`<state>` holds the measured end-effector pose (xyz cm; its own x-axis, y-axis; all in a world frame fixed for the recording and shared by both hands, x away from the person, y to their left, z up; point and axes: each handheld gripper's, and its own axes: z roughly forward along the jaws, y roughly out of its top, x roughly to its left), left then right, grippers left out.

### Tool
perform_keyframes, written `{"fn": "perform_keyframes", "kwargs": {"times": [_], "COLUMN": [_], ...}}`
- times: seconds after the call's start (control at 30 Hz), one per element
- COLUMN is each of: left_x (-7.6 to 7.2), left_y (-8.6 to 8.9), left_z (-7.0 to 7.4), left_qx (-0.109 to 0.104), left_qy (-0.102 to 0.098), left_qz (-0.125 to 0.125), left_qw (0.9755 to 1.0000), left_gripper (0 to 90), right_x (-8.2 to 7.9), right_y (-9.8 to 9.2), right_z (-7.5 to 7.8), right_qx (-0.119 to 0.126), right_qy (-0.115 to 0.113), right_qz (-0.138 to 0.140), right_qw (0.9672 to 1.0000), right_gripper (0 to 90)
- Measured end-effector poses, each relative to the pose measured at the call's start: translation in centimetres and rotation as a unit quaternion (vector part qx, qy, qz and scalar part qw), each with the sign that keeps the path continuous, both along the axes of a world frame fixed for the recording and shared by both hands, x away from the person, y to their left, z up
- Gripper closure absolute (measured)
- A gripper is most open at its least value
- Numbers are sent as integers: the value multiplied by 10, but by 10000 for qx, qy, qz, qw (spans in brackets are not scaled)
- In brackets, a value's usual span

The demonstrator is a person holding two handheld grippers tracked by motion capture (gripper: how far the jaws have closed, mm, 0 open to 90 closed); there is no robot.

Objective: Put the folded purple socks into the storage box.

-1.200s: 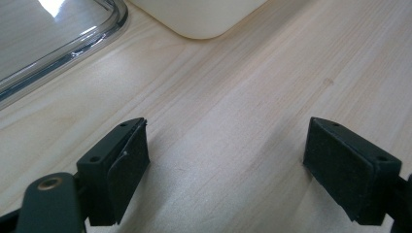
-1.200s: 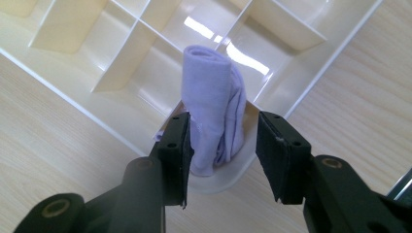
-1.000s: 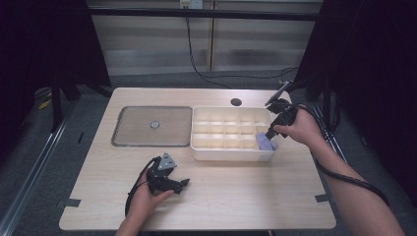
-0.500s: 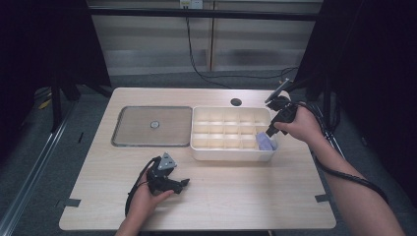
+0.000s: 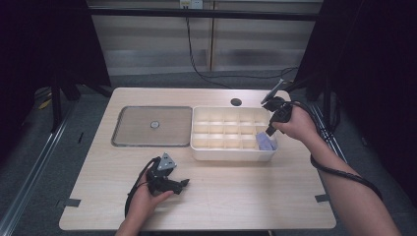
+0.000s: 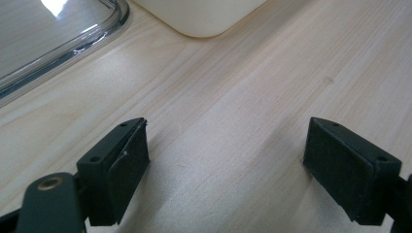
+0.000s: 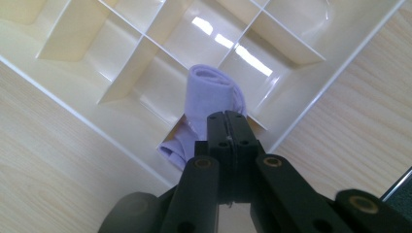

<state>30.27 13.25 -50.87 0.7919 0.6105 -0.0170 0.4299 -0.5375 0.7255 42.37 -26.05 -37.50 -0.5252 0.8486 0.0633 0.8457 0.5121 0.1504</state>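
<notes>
A lilac rolled cloth [image 7: 214,92] lies in the front right compartment of the white divided tray [image 5: 231,155], seen too in the high view as a lilac cloth [image 5: 265,142]. My right gripper [image 7: 226,116] hangs just above it, pointing down into that corner. Its jaws have just been closing and now stand pressed together with nothing between them. In the high view the right gripper [image 5: 270,132] sits at the tray's right end. My left gripper [image 6: 226,160] rests low over the bare wood, open, nothing between its jaws. The left gripper [image 5: 183,184] lies near the table's front.
A flat clear lid [image 5: 152,125] with a small knob lies left of the tray, and its edge [image 6: 58,43] is close ahead of the left gripper. A round hole [image 5: 236,102] sits in the table behind the tray. Cables trail from both grippers.
The right hand has shifted only slightly over the tray's right end. The left hand has kept still.
</notes>
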Motion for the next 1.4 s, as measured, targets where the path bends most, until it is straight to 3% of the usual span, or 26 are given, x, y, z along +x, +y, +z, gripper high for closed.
{"fn": "perform_keyframes", "kwargs": {"times": [0.4,0.7,1.2,1.4], "left_x": [0,0,-1,-1], "left_y": [0,0,0,0], "left_z": [0,0,-1,-1], "left_qx": [-16,-18,-65,-62], "left_qy": [-13,-15,29,26], "left_qz": [25,26,44,39], "left_qw": [10000,10000,10000,10000], "left_gripper": [159,159,159,159], "right_x": [8,13,4,0], "right_y": [6,6,7,0], "right_z": [-10,-27,-38,-42], "right_qx": [20,-51,-57,111], "right_qy": [-93,93,158,100], "right_qz": [-7,-8,26,-51], "right_qw": [10000,9999,9999,9999], "right_gripper": [900,900,900,900]}}
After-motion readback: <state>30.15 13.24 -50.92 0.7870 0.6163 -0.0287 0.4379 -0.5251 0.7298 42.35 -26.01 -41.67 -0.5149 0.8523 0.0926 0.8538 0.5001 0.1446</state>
